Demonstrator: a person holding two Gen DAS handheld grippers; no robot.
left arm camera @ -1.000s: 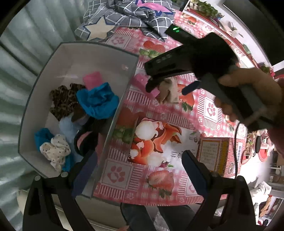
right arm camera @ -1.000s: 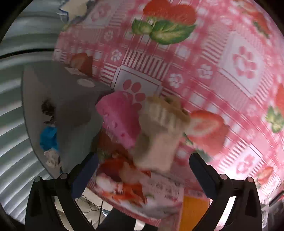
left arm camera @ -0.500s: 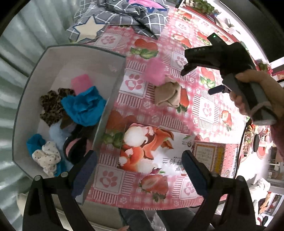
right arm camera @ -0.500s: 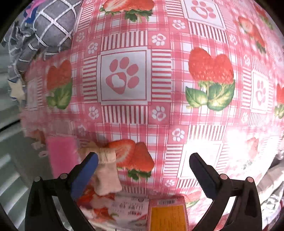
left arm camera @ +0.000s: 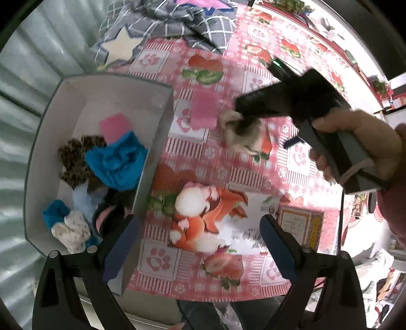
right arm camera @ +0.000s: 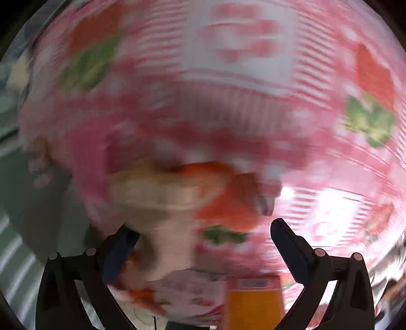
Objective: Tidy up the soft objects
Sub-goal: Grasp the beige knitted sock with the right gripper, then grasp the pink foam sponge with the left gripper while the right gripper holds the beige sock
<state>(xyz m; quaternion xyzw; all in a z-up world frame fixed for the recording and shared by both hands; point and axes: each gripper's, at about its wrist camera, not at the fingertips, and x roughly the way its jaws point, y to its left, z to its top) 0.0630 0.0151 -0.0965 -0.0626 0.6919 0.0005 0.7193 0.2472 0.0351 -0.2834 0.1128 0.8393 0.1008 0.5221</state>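
Note:
A beige sock (left arm camera: 243,138) lies bunched on the pink strawberry tablecloth, with a pink cloth (left arm camera: 203,111) just left of it, beside the white box (left arm camera: 162,101). The box holds several soft items, among them a blue cloth (left arm camera: 116,162) and a pink one (left arm camera: 114,125). My right gripper (right arm camera: 200,243) is open and low over the beige sock (right arm camera: 162,203); its view is blurred by motion. In the left wrist view its body (left arm camera: 291,99) covers the sock's upper edge. My left gripper (left arm camera: 198,246) is open and empty, hovering over the table's near side.
A picture book with an orange fox (left arm camera: 215,218) and a small orange book (left arm camera: 299,226) lie near the front edge. A grey checked blanket (left arm camera: 177,22) is heaped at the far end. A corrugated wall runs along the left.
My right gripper swung away over the cloth, then came back down fast onto the beige sock. The pink cloth now lies on the table beside the box. My left gripper rose slightly.

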